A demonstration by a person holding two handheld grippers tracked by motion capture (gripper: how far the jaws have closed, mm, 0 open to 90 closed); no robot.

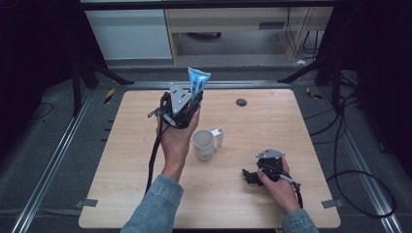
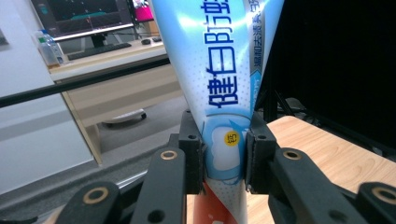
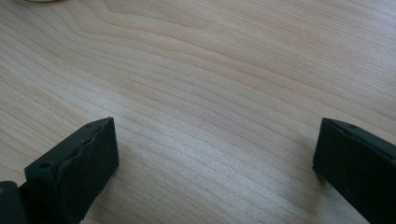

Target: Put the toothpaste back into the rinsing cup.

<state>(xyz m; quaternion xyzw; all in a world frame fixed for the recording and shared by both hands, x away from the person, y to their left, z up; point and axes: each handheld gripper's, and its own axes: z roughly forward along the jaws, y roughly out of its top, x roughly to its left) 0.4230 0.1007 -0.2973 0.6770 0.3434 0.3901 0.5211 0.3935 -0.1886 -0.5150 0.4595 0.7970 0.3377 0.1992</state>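
The left gripper point(image 1: 187, 104) was raised above the far-left part of the table point(image 1: 272, 111), at about 11 o'clock from the mug point(image 1: 203, 144). Its jaws were closed on a blue-and-white toothpaste tube point(image 1: 198, 80), which stood upright with its flat crimped end uppermost. In the left gripper view the tube point(image 2: 224, 84) was pinched low on its narrowing body, with an orange-red band showing just below the jaws.

The mug stood near the table's centre with a small white cap-like item point(image 1: 219, 137) just beside it at 2 o'clock; what that item was could not be told.

The right gripper point(image 1: 252, 175) rested low over the table at about 4 o'clock from the mug. Its jaws stood wide apart and held nothing, with bare wood point(image 3: 210, 93) between them.

Risks, as judged: the tube is soft and tapered, so a firm pinch could let it slide through the jaws or tilt. If uncapped, squeezing could force paste out. A low swing over the mug could tip it.
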